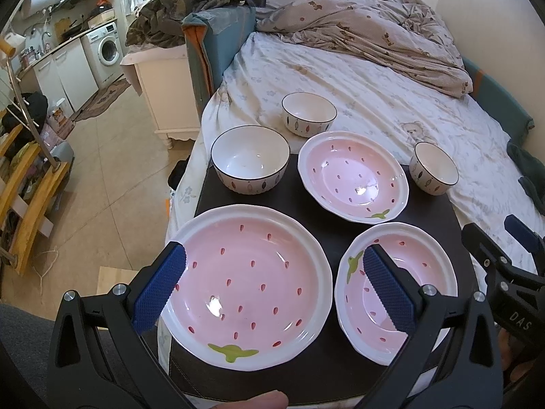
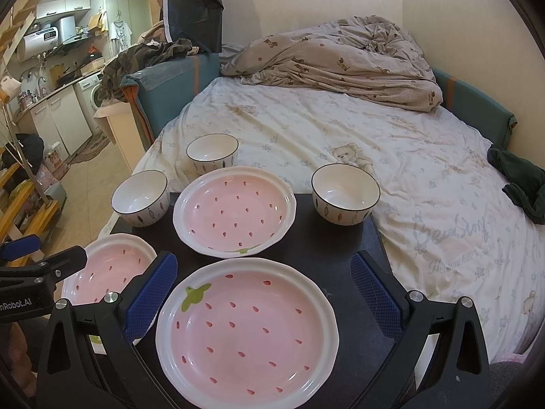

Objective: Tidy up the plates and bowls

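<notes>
Nearest the left wrist camera, the left gripper [image 1: 274, 289] hangs with its blue fingers [image 1: 160, 289] spread wide and released, framing the near-left plate [image 1: 248, 286] without touching it. Likewise the right gripper [image 2: 262, 293] stands released above the near-right plate [image 2: 247, 337], fingers [image 2: 376, 293] apart on either side of it.

Three pink strawberry-pattern plates and three white bowls are laid out. Both near plates rest on a black worktop [image 1: 306, 214] set against the bed [image 1: 374, 102]; the far plate [image 1: 352, 177] lies beyond them, overhanging the worktop's far edge. A large bowl [image 1: 250, 158] sits at the far-left corner, a right bowl [image 1: 433, 167] at the far-right corner, and a far bowl [image 1: 308, 113] stands on the bedsheet, just behind the far plate.

Only the left wrist view shows the near-left plate whole; in the right wrist view the opposite gripper and a finger cover much of it. Only the right wrist view shows the near-right plate whole and the bare strip of worktop [image 2: 340, 238] beside it.

Surroundings: a rumpled quilt [image 1: 368, 30] at the head of the bed, dark clothing [image 2: 517, 184] on the sheet at right, a washing machine [image 1: 105, 47] across the floor at left.
</notes>
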A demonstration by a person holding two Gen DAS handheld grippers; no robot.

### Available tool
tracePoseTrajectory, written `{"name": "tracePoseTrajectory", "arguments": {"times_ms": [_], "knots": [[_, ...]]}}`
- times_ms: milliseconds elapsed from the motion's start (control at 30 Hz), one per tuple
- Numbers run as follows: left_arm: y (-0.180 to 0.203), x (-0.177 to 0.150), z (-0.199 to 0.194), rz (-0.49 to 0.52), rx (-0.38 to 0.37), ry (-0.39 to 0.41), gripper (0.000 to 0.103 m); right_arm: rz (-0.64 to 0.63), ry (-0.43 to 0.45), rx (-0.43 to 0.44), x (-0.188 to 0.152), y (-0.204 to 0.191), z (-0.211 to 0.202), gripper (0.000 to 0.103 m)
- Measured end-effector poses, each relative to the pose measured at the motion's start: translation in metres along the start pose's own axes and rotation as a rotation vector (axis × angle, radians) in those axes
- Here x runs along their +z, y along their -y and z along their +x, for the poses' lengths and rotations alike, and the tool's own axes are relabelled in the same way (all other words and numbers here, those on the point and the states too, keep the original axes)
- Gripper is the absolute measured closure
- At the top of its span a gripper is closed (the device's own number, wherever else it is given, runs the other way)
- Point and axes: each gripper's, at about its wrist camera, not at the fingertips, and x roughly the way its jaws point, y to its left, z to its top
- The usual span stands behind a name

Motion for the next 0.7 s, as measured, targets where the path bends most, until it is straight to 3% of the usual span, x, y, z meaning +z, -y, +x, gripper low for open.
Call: {"name": "tracePoseTrajectory", "arguments": {"times_ms": [700], "knots": [[-0.0016,-0.0003,0.0003,-0.004,-0.001,-0.005,0.000,-0.001,0.001,-0.001,0.0003,-0.0004,0.0008,0.000]]}}
